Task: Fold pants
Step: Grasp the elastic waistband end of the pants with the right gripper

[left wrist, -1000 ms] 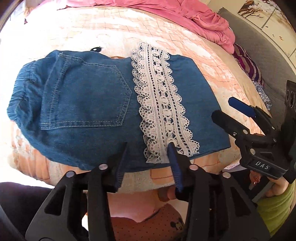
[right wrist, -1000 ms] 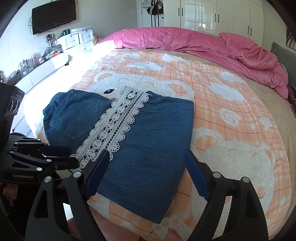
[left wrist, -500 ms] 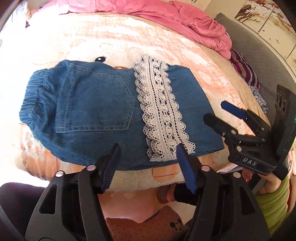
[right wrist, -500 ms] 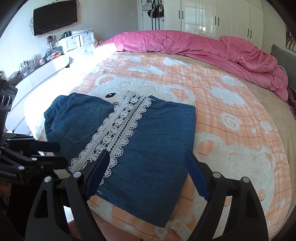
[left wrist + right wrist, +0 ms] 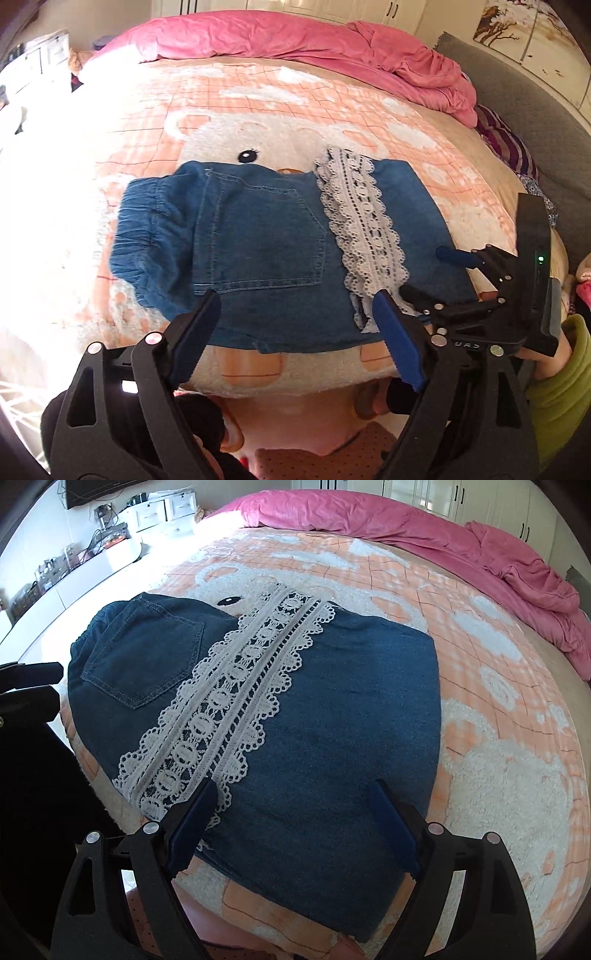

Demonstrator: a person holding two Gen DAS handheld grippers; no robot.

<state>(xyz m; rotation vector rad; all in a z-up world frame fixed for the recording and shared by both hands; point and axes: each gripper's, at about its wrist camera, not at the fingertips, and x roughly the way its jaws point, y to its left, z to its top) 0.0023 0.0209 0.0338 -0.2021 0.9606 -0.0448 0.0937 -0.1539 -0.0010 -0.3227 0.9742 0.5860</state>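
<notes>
Folded blue denim pants (image 5: 258, 240) lie flat near the front edge of the bed, a back pocket (image 5: 258, 236) facing up and a white lace strip (image 5: 365, 229) across the fold. My left gripper (image 5: 295, 299) hovers over the near hem, its jaws opening, with nothing pressed between them. My right gripper (image 5: 293, 784) hangs low over the plain denim (image 5: 351, 701) right of the lace (image 5: 236, 701), its jaws wide, opening slightly, and gripping nothing. Each gripper shows in the other's view: the right gripper (image 5: 424, 271) at the pants' right end, the left gripper (image 5: 55, 681) at the waistband end.
The pants rest on a peach fleece blanket (image 5: 498, 738) with a bear print. A crumpled pink duvet (image 5: 406, 524) is heaped along the far side. White drawers (image 5: 147, 513) stand at the left. A green sleeve (image 5: 561, 376) holds the right gripper.
The left gripper's jaws have spread much wider, and it has pulled up and back from the hem. The right gripper has sunk closer to the denim.
</notes>
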